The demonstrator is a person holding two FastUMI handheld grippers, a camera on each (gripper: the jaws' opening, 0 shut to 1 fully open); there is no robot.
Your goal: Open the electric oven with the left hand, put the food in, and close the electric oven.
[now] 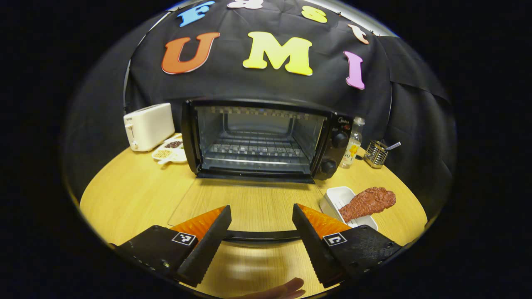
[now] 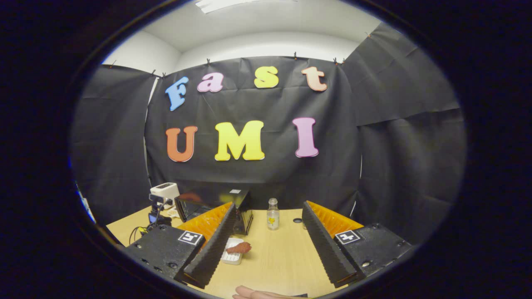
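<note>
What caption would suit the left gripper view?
Open hand-held gripper over the lowered oven door, facing the open electric oven, meat waiting on its tray.

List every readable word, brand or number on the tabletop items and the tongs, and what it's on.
None readable.
oven: brand mark above the knobs, too small.
bottle: label blurred.
toaster: tiny side mark, too small.
left tongs: square coded markers on the fingers, no words.
right tongs: same kind of squares, no words.
</note>
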